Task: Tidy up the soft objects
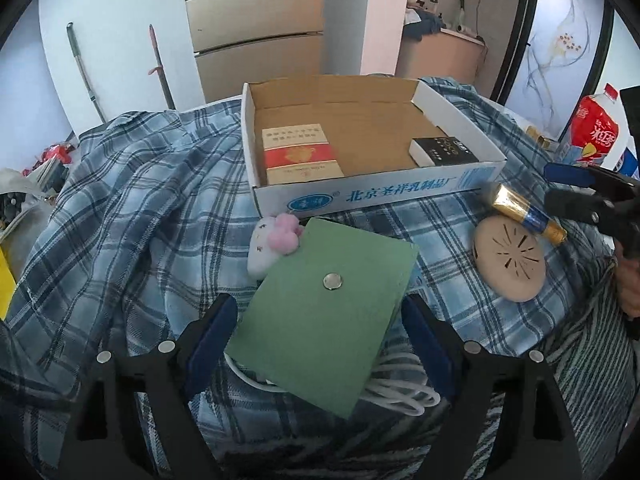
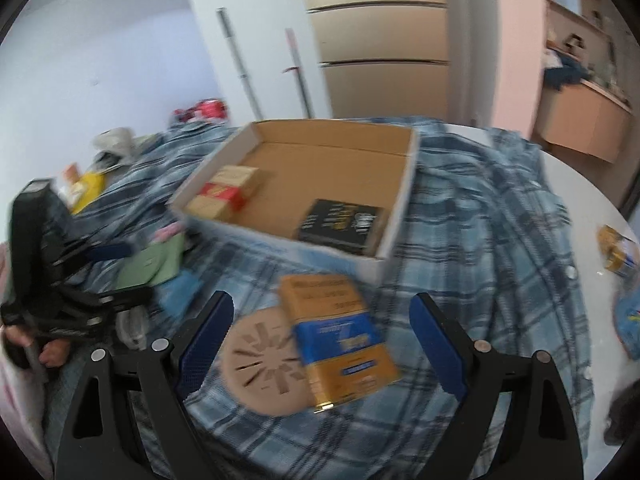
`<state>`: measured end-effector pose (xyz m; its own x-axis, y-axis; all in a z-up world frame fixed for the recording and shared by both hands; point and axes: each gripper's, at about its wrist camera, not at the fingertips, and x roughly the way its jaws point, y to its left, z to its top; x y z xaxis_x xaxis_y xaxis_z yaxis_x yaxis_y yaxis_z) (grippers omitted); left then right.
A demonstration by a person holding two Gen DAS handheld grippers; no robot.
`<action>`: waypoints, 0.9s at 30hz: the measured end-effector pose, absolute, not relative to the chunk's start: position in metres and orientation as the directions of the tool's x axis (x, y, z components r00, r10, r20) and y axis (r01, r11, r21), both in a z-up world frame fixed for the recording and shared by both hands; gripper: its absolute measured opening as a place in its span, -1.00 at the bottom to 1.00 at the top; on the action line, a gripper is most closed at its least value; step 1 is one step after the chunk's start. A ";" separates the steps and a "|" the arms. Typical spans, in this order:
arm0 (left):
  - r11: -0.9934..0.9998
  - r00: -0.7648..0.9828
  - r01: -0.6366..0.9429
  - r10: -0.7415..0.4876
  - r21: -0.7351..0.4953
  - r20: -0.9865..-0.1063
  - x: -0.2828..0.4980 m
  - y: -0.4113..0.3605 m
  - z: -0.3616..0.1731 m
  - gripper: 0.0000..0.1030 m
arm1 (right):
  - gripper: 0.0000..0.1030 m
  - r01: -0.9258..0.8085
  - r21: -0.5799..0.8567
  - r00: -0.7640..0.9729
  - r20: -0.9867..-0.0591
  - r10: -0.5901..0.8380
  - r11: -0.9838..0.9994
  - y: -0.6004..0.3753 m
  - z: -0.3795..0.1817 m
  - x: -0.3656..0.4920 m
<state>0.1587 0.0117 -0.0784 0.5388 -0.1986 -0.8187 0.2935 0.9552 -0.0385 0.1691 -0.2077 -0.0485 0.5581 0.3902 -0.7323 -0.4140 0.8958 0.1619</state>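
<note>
In the left wrist view, the left gripper (image 1: 318,330) is seen with its fingers spread on either side of a green pouch (image 1: 324,312), which lies on the plaid cloth (image 1: 132,200) just near of the cardboard box (image 1: 360,190); a small plush toy (image 1: 272,246) touches its far-left corner. The pouch should be squared between the pads before closing. In the blurred right wrist view, the right gripper (image 2: 322,340) is spread wide above a gold-and-blue box (image 2: 340,336) resting partly on a tan disc (image 2: 264,368).

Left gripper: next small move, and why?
Probably close the left gripper on the green pouch. Its jaws are open with the pouch lying between the fingers, not visibly pinched. The box beyond has bare floor to receive it.
</note>
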 end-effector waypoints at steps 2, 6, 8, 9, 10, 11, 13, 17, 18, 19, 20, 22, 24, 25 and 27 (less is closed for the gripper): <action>0.954 0.540 0.295 -0.208 -0.047 -0.815 0.157 0.013 -0.077 0.67 | 0.73 -0.455 0.121 0.571 -0.720 0.394 0.882 -0.197 -0.044 0.158; 0.949 0.526 0.312 -0.218 -0.052 -0.822 0.154 0.011 -0.077 0.67 | 0.73 -0.500 0.087 0.582 -0.703 0.408 0.862 -0.183 -0.039 0.142; 0.944 0.521 0.327 -0.224 -0.050 -0.823 0.150 0.008 -0.076 0.67 | 0.73 -0.499 0.073 0.591 -0.700 0.401 0.863 -0.179 -0.040 0.139; 0.940 0.518 0.337 -0.234 -0.055 -0.823 0.148 0.007 -0.075 0.67 | 0.73 -0.491 0.056 0.603 -0.698 0.386 0.869 -0.178 -0.040 0.138; 0.936 0.516 0.345 -0.247 -0.064 -0.820 0.147 0.006 -0.075 0.67 | 0.73 -0.483 0.046 0.611 -0.698 0.374 0.874 -0.179 -0.040 0.138; 0.931 0.520 0.355 -0.269 -0.082 -0.811 0.144 0.006 -0.072 0.67 | 0.73 -0.471 0.034 0.619 -0.700 0.357 0.882 -0.179 -0.042 0.139; 0.926 0.532 0.367 -0.285 -0.087 -0.797 0.139 0.004 -0.067 0.67 | 0.73 -0.440 0.015 0.631 -0.706 0.321 0.898 -0.181 -0.044 0.143; 0.934 0.551 0.350 -0.262 -0.065 -0.792 0.138 0.002 -0.065 0.67 | 0.73 -0.412 0.003 0.638 -0.713 0.291 0.911 -0.185 -0.047 0.149; 0.938 0.554 0.342 -0.252 -0.059 -0.793 0.139 0.002 -0.066 0.67 | 0.73 -0.410 0.006 0.637 -0.714 0.291 0.912 -0.185 -0.047 0.150; 0.943 0.558 0.329 -0.241 -0.055 -0.794 0.140 0.003 -0.067 0.67 | 0.73 -0.407 0.008 0.638 -0.714 0.290 0.913 -0.185 -0.047 0.151; 0.947 0.563 0.317 -0.233 -0.053 -0.793 0.142 0.005 -0.067 0.67 | 0.73 -0.405 0.009 0.638 -0.713 0.290 0.914 -0.186 -0.047 0.151; 0.955 0.576 0.291 -0.220 -0.054 -0.788 0.145 0.009 -0.067 0.67 | 0.73 -0.403 0.013 0.636 -0.715 0.290 0.915 -0.188 -0.048 0.152; 0.956 0.558 0.285 -0.229 -0.074 -0.797 0.150 0.012 -0.070 0.67 | 0.73 -0.405 0.020 0.630 -0.719 0.295 0.914 -0.188 -0.049 0.153; 0.954 0.546 0.289 -0.236 -0.084 -0.804 0.152 0.013 -0.073 0.67 | 0.73 -0.407 0.023 0.626 -0.721 0.297 0.913 -0.188 -0.049 0.154; 0.951 0.531 0.298 -0.239 -0.085 -0.813 0.153 0.011 -0.075 0.67 | 0.73 -0.409 0.025 0.622 -0.723 0.299 0.912 -0.188 -0.050 0.154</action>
<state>0.1535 0.0111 -0.0751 0.5311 -0.2394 -0.8128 0.2984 0.9507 -0.0850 0.1540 -0.1880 -0.0500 0.6223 0.2990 -0.7234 -0.4094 0.9120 0.0247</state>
